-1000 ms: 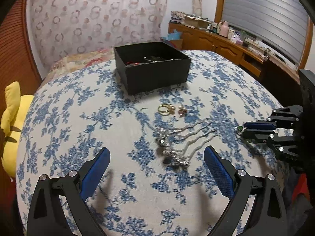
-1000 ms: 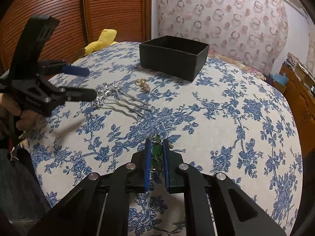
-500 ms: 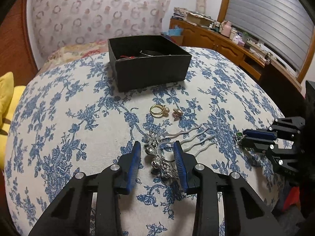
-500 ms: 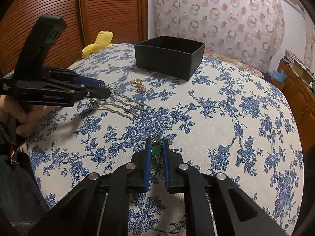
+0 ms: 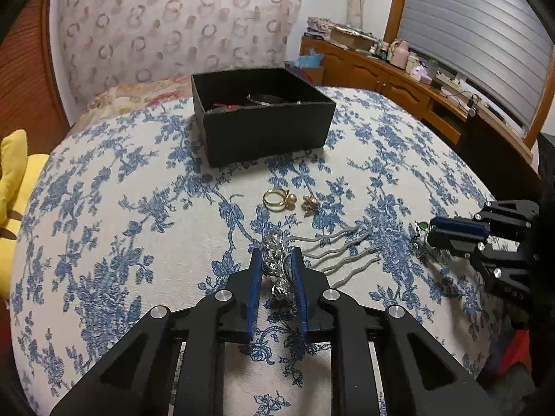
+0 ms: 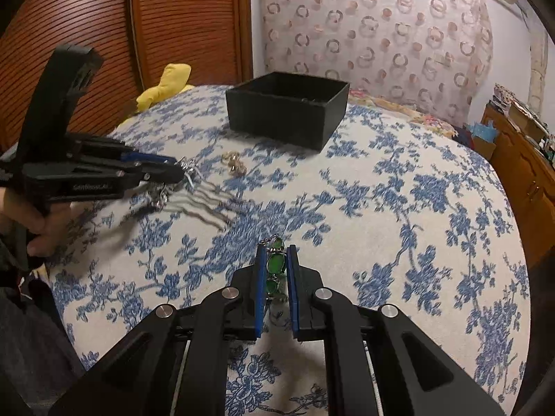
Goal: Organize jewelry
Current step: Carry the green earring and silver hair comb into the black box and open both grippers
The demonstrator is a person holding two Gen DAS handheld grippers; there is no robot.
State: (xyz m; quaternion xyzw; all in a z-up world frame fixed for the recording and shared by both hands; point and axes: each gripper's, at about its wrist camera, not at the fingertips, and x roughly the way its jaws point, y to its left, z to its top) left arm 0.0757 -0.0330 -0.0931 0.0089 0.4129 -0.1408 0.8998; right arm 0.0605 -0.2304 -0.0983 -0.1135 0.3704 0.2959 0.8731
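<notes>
The left gripper (image 5: 275, 260) is sitting low over the blue-flowered bedspread (image 5: 104, 208), and its jaws have just been closing around the ornate silver head of the hair comb (image 5: 277, 267) — the blue pads (image 5: 256, 277) are now pressing on the sparkly cluster from both sides. The comb's wavy grey prongs are fanning out to the right across the bedspread. Seen from the right wrist camera, that same gripper is coming in from the left with a hand (image 6: 38, 222) wrapped around its black handle, and the comb beneath it is looking blurred.

The right gripper (image 6: 275, 263) is pinching a green-stone bracelet (image 6: 275, 265) between its nearly closed pads; the oval green stones are lining up in the narrow gap, and a bit of silver chain is poking out past the tips. It is staying close to the bedspread, just right of the comb's prongs.

Beyond the comb, a gold ring (image 5: 275, 199) with a pearl and a small rose-gold earring (image 5: 310, 202) are lying side by side. Farther back, the open black box (image 5: 263, 128) is sitting on the bed — something red and a dark round band are showing inside it. A yellow plush toy (image 5: 14, 173) is resting at the bed's left edge.
</notes>
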